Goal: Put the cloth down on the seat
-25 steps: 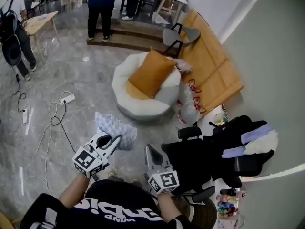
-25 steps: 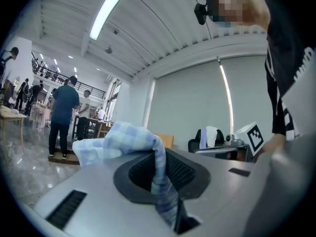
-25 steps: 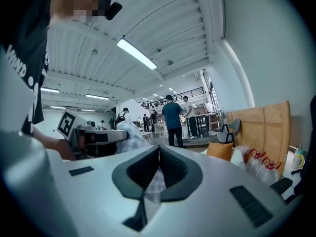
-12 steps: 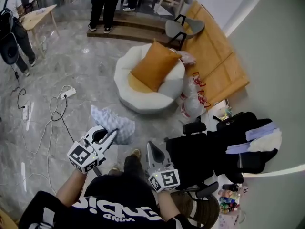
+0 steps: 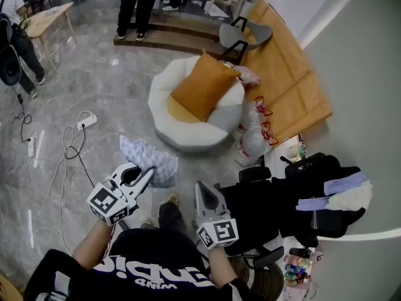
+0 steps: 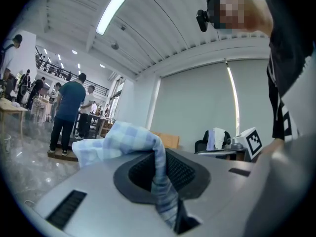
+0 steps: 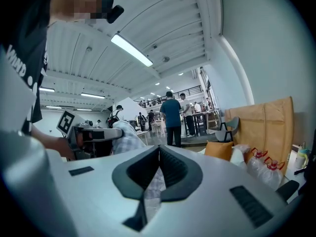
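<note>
Cloth (image 5: 149,162), blue-check, hangs from the left tool (image 5: 149,173), jaws pinching one fold w/ the rest draped over the jaw. Same grip as a sec ago, no slip. Change is in the walker, not the grip: a shoe (image 5: 170,200) now shows further fwd btwn the tools, and the left tool sits a bit lower-left in head view. White round seat (image 5: 188,138) w/ orange cushion (image 5: 202,88) is barely nearer. Cloth is over the grey floor (image 5: 94,86), well short of the seat rim. Right tool (image 5: 200,187) is pressed together, nothing in it, just beside the black office chair (image 5: 257,209). So approach is under way, placing not begun; more steps needed, I'd judge.
</note>
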The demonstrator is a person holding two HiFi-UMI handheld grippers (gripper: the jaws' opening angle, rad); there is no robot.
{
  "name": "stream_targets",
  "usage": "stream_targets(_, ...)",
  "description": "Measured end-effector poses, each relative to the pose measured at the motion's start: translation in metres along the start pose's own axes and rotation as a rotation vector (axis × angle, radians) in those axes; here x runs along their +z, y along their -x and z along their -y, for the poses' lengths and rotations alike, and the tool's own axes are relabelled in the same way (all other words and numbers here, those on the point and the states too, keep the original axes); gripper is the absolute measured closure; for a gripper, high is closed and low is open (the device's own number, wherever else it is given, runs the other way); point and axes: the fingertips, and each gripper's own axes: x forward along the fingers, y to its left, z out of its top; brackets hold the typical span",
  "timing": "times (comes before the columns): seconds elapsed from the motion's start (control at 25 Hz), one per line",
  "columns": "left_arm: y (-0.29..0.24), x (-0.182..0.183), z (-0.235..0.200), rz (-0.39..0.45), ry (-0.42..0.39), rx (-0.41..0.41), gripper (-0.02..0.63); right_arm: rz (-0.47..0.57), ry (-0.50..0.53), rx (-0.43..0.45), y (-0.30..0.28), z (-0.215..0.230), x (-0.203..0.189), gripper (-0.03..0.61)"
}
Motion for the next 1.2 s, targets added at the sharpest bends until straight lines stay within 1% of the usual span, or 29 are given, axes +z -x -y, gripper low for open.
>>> stream_targets(0.16,-0.037,0.007,-0.014,-0.020,0.019,0.007,0.565,-0.009,-0.007,0.010,-0.027,0.031,0.004,0.557)
stream_targets(0.4,-0.091,0.014,-0.039,-0.019,0.029,0.014,0.565,-0.014,-0.011,0.033,-0.068,0.075,0.014,0.557)
stream_targets(0.72,-0.158,0.019,-0.065,-0.023,0.054,0.044,0.565,-0.031,-0.028,0.036,-0.098,0.140,0.019,0.557)
stream_targets(1.04,-0.198,0.020,-0.090,0.004,0.070,0.077,0.565,-0.060,-0.042,0.067,-0.127,0.184,0.016,0.557)
stream_targets(1.2,-0.210,0.023,-0.107,-0.003,0.081,0.100,0.565,-0.062,-0.045,0.071,-0.143,0.199,0.016,0.557)
